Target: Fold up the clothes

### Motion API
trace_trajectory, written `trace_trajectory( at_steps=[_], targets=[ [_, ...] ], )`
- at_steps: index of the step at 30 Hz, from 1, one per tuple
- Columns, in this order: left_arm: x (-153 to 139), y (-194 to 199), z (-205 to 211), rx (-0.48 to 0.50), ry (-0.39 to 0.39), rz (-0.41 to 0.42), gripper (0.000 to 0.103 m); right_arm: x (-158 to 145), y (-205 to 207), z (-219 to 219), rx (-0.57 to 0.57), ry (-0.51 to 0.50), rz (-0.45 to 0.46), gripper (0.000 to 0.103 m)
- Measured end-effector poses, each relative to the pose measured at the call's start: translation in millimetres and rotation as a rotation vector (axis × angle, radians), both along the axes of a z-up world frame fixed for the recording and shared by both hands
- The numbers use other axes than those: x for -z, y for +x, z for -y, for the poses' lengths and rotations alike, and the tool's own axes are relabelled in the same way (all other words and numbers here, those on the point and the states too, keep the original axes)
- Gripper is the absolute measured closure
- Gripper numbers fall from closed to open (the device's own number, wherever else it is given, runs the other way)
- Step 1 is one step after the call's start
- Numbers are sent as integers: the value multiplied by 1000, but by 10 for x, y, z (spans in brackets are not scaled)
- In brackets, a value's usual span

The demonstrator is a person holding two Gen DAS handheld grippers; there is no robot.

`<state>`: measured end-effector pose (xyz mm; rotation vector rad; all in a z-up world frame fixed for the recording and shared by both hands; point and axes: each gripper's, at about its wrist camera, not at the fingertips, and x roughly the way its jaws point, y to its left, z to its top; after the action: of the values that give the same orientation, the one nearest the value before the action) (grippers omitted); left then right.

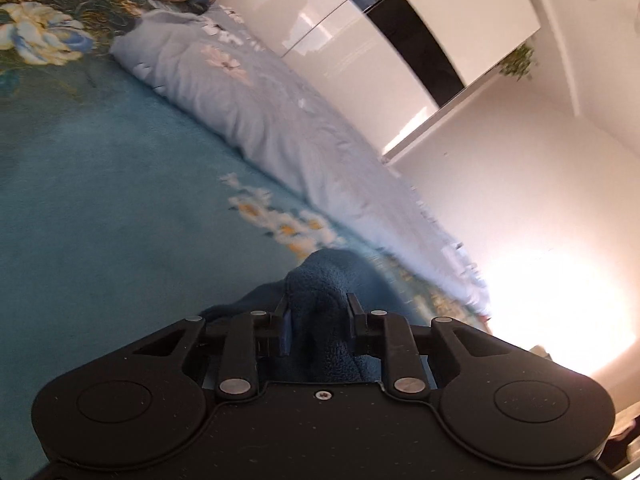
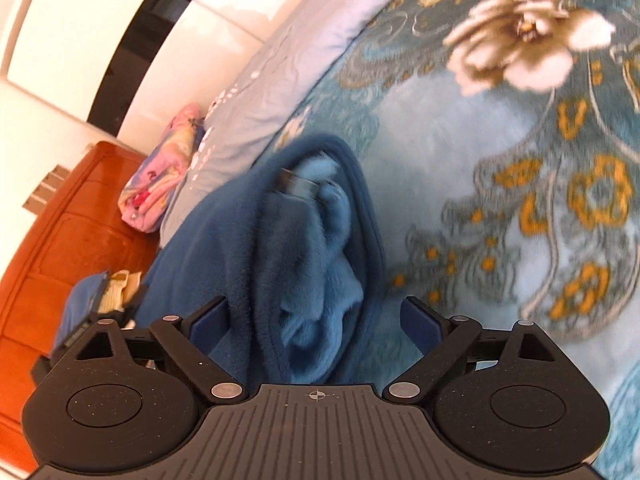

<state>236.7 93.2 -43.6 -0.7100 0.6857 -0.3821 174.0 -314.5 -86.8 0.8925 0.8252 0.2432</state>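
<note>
Two grippers are at work on one dark blue fleece garment, which lies bunched on the teal flowered bedspread. My left gripper has its fingers pinched in on a raised fold of that fleece; the cloth bulges up between the pads and fills the gap, so I count it as clamped on the garment. My right gripper has its jaws spread wide, one blue pad on each side of the crumpled fleece, and neither pad presses on it. Between those pads the garment shows its paler blue inner side, with the darker outer layer and a hemmed edge curving round it. A small label sits farther up the garment from the right gripper, blurred.

Beyond the garment, a pale grey quilt runs along the far edge of the bedspread, touching it. A pink patterned bundle lies at the end of that quilt, next to an orange wooden headboard. Glossy white wardrobe doors stand behind the quilt. Both views are tilted and partly blurred.
</note>
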Motion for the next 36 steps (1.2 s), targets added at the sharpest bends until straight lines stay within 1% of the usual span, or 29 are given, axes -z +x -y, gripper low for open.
trace_trajectory(
  at_steps=[2, 3, 4, 6, 8, 9, 10, 12, 14, 17, 19, 22, 24, 26, 27, 28, 29, 30, 31, 32, 33, 34, 35, 36],
  targets=[
    [204, 67, -42, -12, -24, -69, 78, 25, 12, -26, -5, 8, -4, 7],
    [266, 84, -53, -20, -42, -88, 75, 24, 30, -41, -4, 6, -3, 6],
    [290, 96, -55, -24, -50, -96, 68, 22, 52, -59, -5, 4, -2, 6],
    [276, 125, -58, -22, -43, -100, 60, 19, 99, -98, -10, 2, -1, 6],
    [219, 150, -78, -12, -35, -96, 57, 58, 141, -130, -14, 9, 1, 4],
    [166, 158, -92, -9, -13, -87, 49, 70, 157, -146, -16, 12, 3, 3],
    [118, 170, -110, -9, 21, -76, 36, 78, 172, -163, -17, 14, 5, 2],
    [50, 213, -147, -10, 85, -60, 20, 93, 202, -197, -20, 20, 9, 1],
    [46, 305, -158, 11, 100, -66, 19, 96, 229, -228, -26, 16, 11, 0],
    [117, 469, -114, 46, 99, -88, 16, 99, 245, -256, -23, 19, 13, 0],
    [214, 566, -82, 58, 53, -140, 16, 105, 250, -266, -21, 25, 15, 0],
    [308, 602, -42, 54, 13, -163, 14, 113, 239, -269, -19, 31, 19, 0],
    [346, 593, -25, 44, -1, -166, 14, 114, 232, -275, -15, 33, 20, 0],
    [336, 559, -3, 35, -4, -152, 19, 109, 225, -280, -11, 34, 20, 0],
    [328, 538, 10, 24, 4, -145, 27, 107, 221, -279, -8, 37, 19, 0],
    [318, 509, 26, 11, 9, -144, 38, 105, 217, -279, -5, 39, 18, 3],
    [306, 479, 42, -4, 13, -145, 41, 104, 214, -275, -5, 44, 17, 5],
    [295, 449, 58, -18, 18, -145, 48, 104, 211, -268, -7, 50, 16, 6],
    [265, 408, 83, -22, 31, -135, 55, 98, 208, -263, -10, 54, 14, 11],
    [231, 365, 110, -24, 47, -123, 59, 89, 197, -257, -12, 60, 14, 18],
    [197, 318, 131, -25, 52, -113, 65, 79, 184, -252, -13, 67, 15, 21],
    [170, 268, 140, -29, 48, -108, 68, 69, 167, -244, -12, 69, 16, 26],
    [144, 217, 146, -32, 43, -103, 70, 54, 146, -234, -9, 67, 19, 34],
    [117, 162, 150, -32, 41, -99, 72, 37, 128, -216, -7, 67, 20, 37]
  ],
)
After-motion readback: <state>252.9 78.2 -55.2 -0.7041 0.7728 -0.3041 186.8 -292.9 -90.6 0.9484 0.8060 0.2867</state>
